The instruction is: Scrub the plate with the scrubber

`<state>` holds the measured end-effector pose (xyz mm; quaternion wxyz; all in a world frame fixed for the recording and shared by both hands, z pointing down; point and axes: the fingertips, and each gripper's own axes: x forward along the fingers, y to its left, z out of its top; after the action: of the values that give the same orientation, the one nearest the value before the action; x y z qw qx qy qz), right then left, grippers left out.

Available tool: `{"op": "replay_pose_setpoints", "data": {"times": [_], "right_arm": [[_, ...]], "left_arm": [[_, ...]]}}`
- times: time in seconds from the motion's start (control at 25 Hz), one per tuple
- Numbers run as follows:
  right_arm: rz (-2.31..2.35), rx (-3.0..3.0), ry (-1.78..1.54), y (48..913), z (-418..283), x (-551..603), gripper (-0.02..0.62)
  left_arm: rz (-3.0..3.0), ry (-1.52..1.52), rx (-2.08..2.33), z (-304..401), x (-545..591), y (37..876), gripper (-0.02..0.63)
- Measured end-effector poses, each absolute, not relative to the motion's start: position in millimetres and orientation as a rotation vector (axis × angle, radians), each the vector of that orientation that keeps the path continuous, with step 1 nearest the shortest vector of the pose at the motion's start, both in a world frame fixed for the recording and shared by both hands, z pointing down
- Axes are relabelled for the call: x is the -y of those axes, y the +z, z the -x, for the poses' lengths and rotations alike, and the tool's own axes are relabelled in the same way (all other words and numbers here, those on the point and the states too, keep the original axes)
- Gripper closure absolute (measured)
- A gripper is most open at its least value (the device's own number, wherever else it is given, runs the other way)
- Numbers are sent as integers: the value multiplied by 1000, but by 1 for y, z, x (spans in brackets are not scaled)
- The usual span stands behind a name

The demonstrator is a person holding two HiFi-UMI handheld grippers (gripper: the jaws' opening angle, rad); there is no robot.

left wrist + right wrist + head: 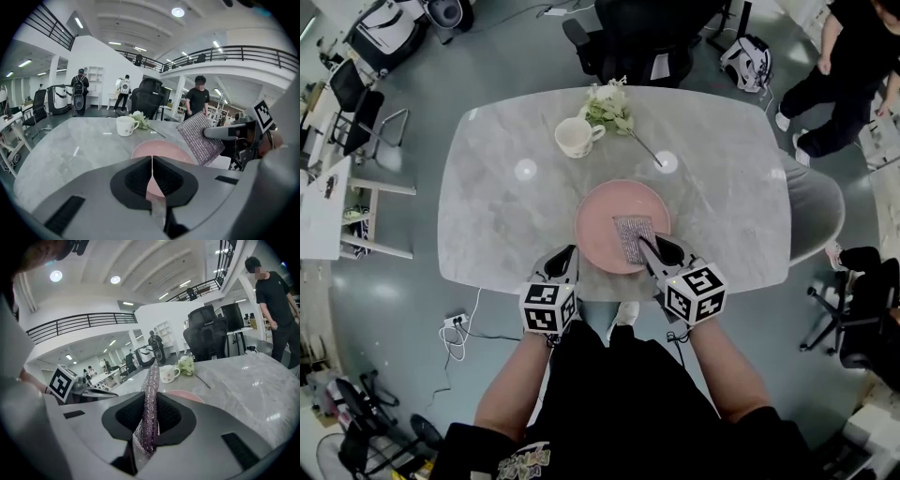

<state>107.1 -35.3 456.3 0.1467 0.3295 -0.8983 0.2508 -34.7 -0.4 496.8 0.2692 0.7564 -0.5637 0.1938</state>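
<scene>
Right claw pinches the silver scrubber edge-on, holding it over the near right part of the pink plate on the table. Left claw is closed on nothing, just beside the plate's near rim. No suds or marks show; I'd judge scrubbing barely begun, whole plate left.

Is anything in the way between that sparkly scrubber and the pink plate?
Nothing visible. The right gripper holds the scrubber over the bare plate; the cup and flowers sit farther back on the table.
</scene>
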Motion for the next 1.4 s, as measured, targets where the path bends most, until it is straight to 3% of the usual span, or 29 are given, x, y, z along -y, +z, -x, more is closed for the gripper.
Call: {"op": "replay_pose_setpoints", "data": {"times": [0.52, 1.4], "right_arm": [[-1020, 2497, 788, 487, -98, 61, 523], [-844, 2310, 824, 567, -19, 94, 523]], "left_arm": [[-1988, 620, 1414, 51, 38, 555, 457], [-1890, 693, 1227, 59, 81, 636, 476]]}}
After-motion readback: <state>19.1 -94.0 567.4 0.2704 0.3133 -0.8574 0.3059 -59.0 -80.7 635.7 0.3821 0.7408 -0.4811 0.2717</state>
